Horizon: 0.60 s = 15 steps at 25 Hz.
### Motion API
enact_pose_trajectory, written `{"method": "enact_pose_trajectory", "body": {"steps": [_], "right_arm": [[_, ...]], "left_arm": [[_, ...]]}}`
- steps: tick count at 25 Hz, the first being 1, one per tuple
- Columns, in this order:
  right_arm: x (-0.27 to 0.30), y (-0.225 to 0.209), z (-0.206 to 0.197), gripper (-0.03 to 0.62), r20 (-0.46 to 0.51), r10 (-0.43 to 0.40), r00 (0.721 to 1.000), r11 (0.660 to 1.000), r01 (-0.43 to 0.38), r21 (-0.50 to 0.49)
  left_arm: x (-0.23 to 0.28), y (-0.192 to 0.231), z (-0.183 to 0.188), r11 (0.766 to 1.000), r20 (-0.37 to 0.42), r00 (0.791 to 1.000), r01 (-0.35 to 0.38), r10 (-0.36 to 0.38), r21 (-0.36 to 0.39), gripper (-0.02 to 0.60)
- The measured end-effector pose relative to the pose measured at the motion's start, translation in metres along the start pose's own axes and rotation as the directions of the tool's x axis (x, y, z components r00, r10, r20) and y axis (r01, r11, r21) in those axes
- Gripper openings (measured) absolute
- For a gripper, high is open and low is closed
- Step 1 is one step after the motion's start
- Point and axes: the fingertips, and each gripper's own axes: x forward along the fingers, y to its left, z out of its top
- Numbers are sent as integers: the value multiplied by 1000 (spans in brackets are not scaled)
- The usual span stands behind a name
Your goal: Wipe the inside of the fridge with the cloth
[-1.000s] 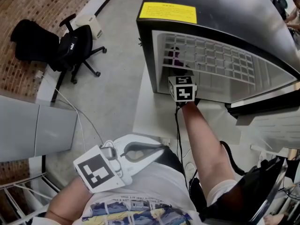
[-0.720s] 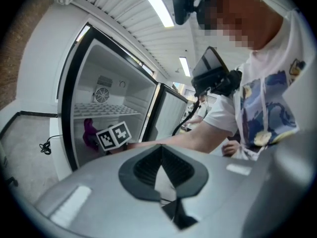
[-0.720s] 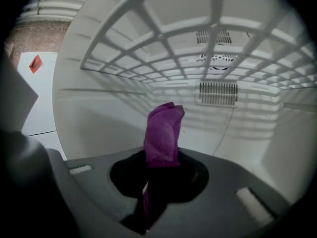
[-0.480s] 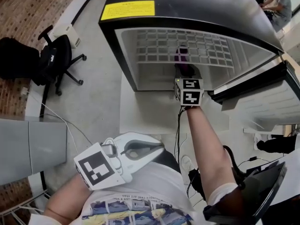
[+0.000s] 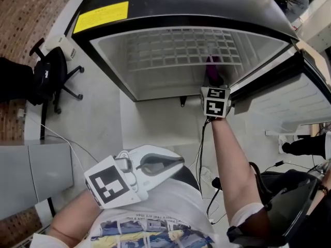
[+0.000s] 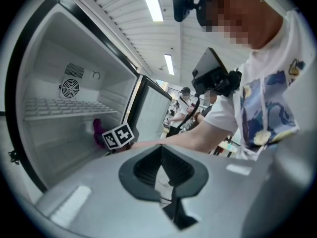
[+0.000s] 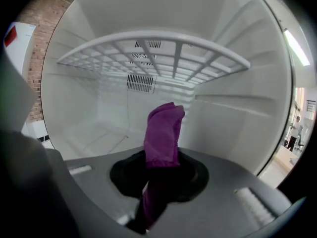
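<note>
The black fridge (image 5: 170, 4) stands open, showing a white inside with a wire shelf (image 5: 181, 48). My right gripper (image 5: 213, 82) reaches into the lower compartment at its right side, just under the shelf. It is shut on a purple cloth (image 5: 212, 70), which stands up from the jaws (image 7: 162, 132) in front of the back wall. Its marker cube (image 5: 215, 101) sits at the fridge's front edge. My left gripper (image 5: 175, 164) is held close to my body, away from the fridge, shut with nothing in it. From there the cloth (image 6: 97, 131) shows low inside the fridge.
The fridge door (image 5: 289, 99) hangs open at the right. A black office chair (image 5: 45, 70) stands on the concrete floor to the left, with a grey cabinet (image 5: 26, 169) and a white cable (image 5: 70, 138) nearer me. A fan vent (image 6: 69, 87) is on the fridge's back wall.
My right gripper has carried the cloth from the left part of the compartment across to its right side. The left gripper has stayed by my body.
</note>
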Motion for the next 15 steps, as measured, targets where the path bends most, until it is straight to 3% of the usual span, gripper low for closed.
{"method": "enact_pose_trajectory", "body": {"steps": [6,15], "right_arm": [[10,19,-33,53,-64,44,997,999,-45,-10],[14,57,-38,54,-72,125,990,992,-125,4]], "left_arm": [[0,5,-3,1000,-6,1000,-23,23,-17,6],[-4,6,-5,998,9,998,-59,59,-37,6]]}}
